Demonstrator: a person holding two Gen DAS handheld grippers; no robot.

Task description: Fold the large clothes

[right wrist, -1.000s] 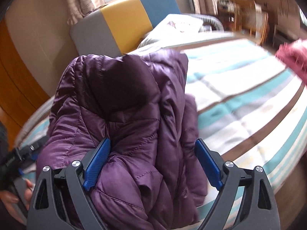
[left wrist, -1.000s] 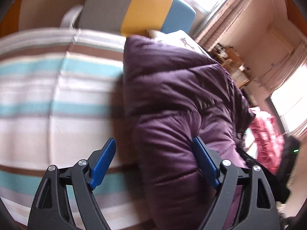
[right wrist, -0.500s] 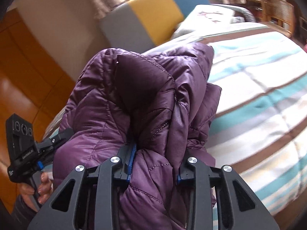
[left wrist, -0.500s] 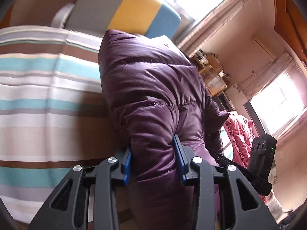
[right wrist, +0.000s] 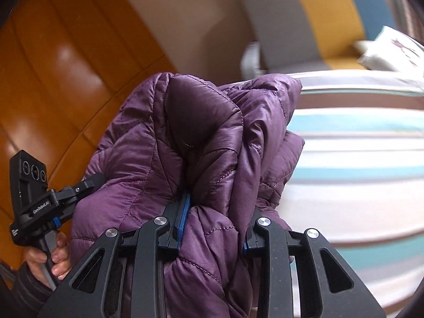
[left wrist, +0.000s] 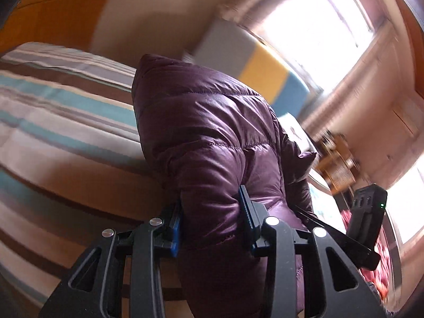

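Note:
A folded purple quilted puffer jacket (left wrist: 212,137) is held up over the striped bed (left wrist: 53,122). My left gripper (left wrist: 210,217) is shut on one thick end of it, blue pads pressed into the padding. In the right wrist view the same jacket (right wrist: 201,143) bulges between the jaws of my right gripper (right wrist: 216,217), which is shut on the other end. The left gripper's body (right wrist: 31,193) and the hand holding it (right wrist: 57,259) show at the lower left there. The jacket's underside is hidden.
The bed's sheet (right wrist: 357,164) has teal, brown and white stripes. A grey, yellow and blue headboard (right wrist: 312,23) and a white pillow (right wrist: 392,53) lie beyond. An orange wooden wardrobe (right wrist: 58,74) stands to the left. Pink cloth (left wrist: 371,243) lies at the right, below bright windows (left wrist: 315,23).
Both grippers were open around the jacket, then closed on its ends. Since then they have lifted it and swung it sideways, so the wardrobe and wall now fill more of the views.

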